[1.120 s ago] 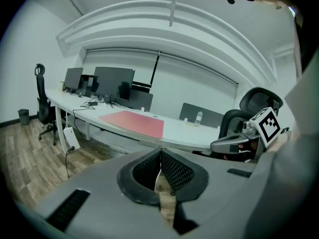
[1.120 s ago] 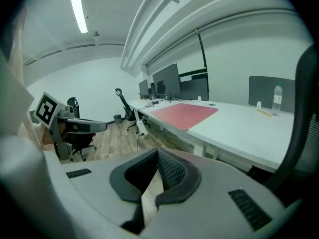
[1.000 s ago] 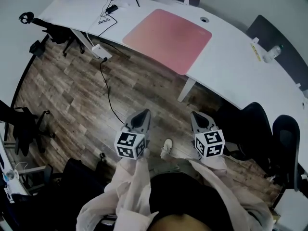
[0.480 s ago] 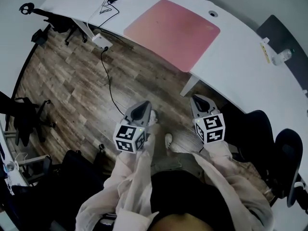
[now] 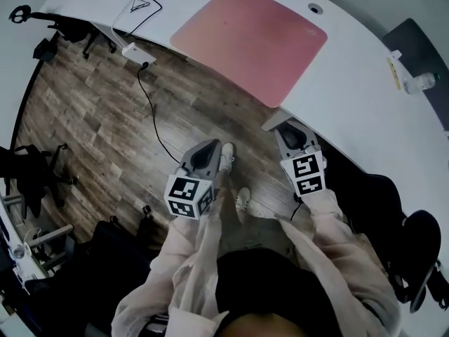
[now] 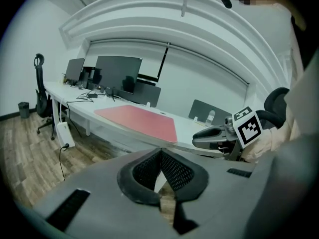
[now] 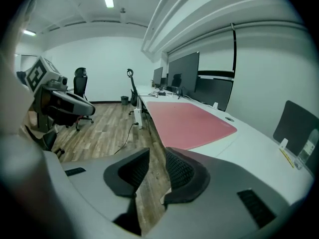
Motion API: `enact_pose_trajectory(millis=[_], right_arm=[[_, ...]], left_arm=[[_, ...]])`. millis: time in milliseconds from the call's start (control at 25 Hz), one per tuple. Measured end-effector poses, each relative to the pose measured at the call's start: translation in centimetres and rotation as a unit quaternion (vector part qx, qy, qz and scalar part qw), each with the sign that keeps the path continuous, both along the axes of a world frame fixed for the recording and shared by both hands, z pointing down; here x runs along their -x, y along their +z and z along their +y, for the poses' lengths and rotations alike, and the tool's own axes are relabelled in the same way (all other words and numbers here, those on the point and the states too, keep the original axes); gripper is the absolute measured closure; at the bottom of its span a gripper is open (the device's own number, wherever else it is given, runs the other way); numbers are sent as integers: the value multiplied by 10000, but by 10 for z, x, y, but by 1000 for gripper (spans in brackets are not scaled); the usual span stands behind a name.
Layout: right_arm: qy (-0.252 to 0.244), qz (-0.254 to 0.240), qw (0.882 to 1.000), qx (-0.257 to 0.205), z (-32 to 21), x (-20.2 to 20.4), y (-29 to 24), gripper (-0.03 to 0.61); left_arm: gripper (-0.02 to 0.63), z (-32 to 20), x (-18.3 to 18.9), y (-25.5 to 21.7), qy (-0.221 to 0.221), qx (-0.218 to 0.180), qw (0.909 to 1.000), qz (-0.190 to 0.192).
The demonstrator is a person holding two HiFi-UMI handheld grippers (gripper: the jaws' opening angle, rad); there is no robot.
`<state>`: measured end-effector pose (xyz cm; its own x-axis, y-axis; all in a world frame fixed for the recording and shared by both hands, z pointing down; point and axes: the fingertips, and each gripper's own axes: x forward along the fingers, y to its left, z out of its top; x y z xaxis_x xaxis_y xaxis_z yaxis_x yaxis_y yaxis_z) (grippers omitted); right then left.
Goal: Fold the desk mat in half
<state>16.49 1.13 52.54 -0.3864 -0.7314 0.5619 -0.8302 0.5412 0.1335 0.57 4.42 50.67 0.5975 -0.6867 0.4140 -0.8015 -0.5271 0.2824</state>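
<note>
The pink desk mat (image 5: pixel 249 34) lies flat and unfolded on the white curved desk (image 5: pixel 351 97); it also shows in the left gripper view (image 6: pixel 139 121) and the right gripper view (image 7: pixel 187 121). My left gripper (image 5: pixel 209 148) hangs over the wood floor short of the desk, its jaws (image 6: pixel 160 153) shut with nothing in them. My right gripper (image 5: pixel 293 128) is at the desk's near edge, just below the mat's near corner. Its jaws (image 7: pixel 157 156) have just been opening and stand apart with nothing between them. Neither gripper touches the mat.
Black office chairs (image 5: pixel 379 195) stand to the right by the desk. A power strip (image 5: pixel 133 50) and a cable lie on the floor at the left. Monitors (image 6: pixel 117 73) stand on the far end of the desk, and a bottle (image 5: pixel 421 83) at its right end. The person's shoe (image 5: pixel 226 156) is beside the left gripper.
Both grippers have moved forward toward the desk, which now sits closer in the head view. The right gripper has reached the desk edge and rolled a little.
</note>
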Motion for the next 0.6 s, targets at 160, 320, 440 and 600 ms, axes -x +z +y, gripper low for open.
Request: enact_pose_trajectory(millis=[160, 320, 440, 600], right_arm=[[-230, 364, 9991, 46, -35, 6, 18, 400], [-560, 1018, 9932, 20, -60, 13, 35, 362], [-746, 1342, 9881, 95, -71, 18, 49, 348], [-796, 1731, 9816, 95, -83, 20, 60, 342]], left_arm=[[586, -30, 2, 14, 37, 168, 9998, 31], [586, -58, 9, 23, 10, 298, 9995, 108], [586, -73, 15, 33, -1, 409, 9991, 144], [586, -88, 19, 44, 36, 546, 9983, 185]])
